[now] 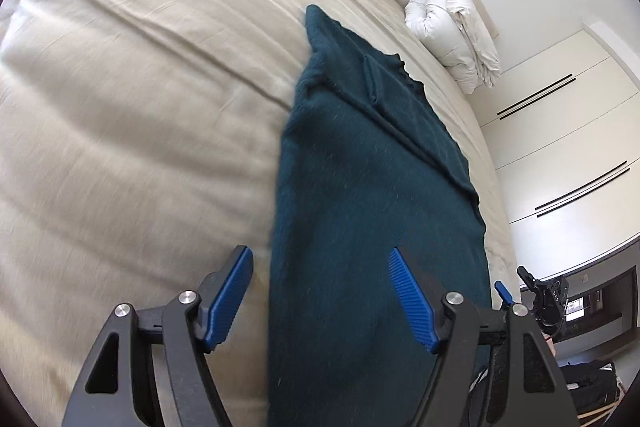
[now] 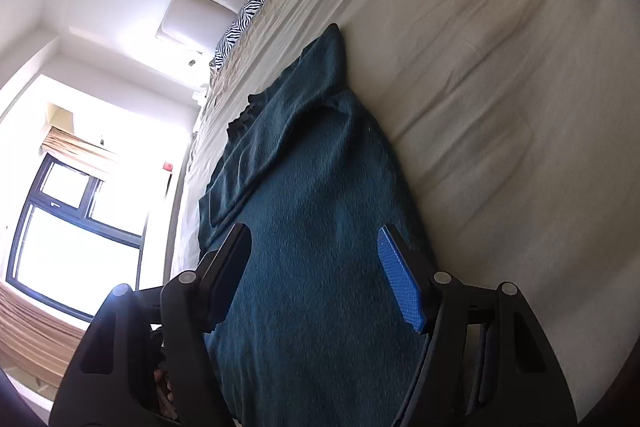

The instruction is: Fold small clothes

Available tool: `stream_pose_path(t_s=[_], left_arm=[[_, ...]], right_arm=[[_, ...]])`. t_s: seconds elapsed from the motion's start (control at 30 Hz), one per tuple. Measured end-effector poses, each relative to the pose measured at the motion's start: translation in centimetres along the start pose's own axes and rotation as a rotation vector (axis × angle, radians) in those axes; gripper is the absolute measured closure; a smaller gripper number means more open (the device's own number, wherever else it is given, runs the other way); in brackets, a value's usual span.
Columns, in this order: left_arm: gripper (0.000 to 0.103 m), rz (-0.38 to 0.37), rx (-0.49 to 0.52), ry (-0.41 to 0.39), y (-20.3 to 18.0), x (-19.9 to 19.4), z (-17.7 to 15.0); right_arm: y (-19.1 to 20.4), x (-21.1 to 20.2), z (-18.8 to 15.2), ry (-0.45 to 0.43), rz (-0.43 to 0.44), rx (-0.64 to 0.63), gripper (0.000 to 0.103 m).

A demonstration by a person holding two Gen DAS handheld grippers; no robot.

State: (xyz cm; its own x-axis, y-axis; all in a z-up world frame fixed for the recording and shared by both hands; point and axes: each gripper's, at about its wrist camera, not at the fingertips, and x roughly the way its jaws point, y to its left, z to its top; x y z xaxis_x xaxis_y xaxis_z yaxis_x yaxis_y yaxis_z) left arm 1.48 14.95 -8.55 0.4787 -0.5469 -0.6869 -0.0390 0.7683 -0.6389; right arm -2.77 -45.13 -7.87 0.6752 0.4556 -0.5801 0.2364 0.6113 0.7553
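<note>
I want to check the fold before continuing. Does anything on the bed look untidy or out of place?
Mostly tidy. The dark teal garment lies in a long folded strip on the beige sheet, but its far end is rumpled, with one corner sticking out.

Your dark teal garment (image 1: 360,187) looked like a matt, fuzzy knit cloth, its weave coarse between your right hand-held gripper's (image 2: 316,271) fingers. The bed sheet (image 1: 140,87) beside your left hand-held gripper (image 1: 320,291) was smooth, faintly creased beige cloth. Your fingers carried ribbed blue plastic pads (image 1: 412,299) on matt black plastic arms with shiny metal pins.
</note>
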Motion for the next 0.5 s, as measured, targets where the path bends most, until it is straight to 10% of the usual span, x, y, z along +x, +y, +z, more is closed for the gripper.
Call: stream_pose_path(t_s=[0.5], left_arm=[[0.037,0.019,0.080,0.097,-0.4,-3.0,-7.4]], right_arm=[[-1.7,-8.2,-9.4,0.019,-0.188,-0.131,0.038]])
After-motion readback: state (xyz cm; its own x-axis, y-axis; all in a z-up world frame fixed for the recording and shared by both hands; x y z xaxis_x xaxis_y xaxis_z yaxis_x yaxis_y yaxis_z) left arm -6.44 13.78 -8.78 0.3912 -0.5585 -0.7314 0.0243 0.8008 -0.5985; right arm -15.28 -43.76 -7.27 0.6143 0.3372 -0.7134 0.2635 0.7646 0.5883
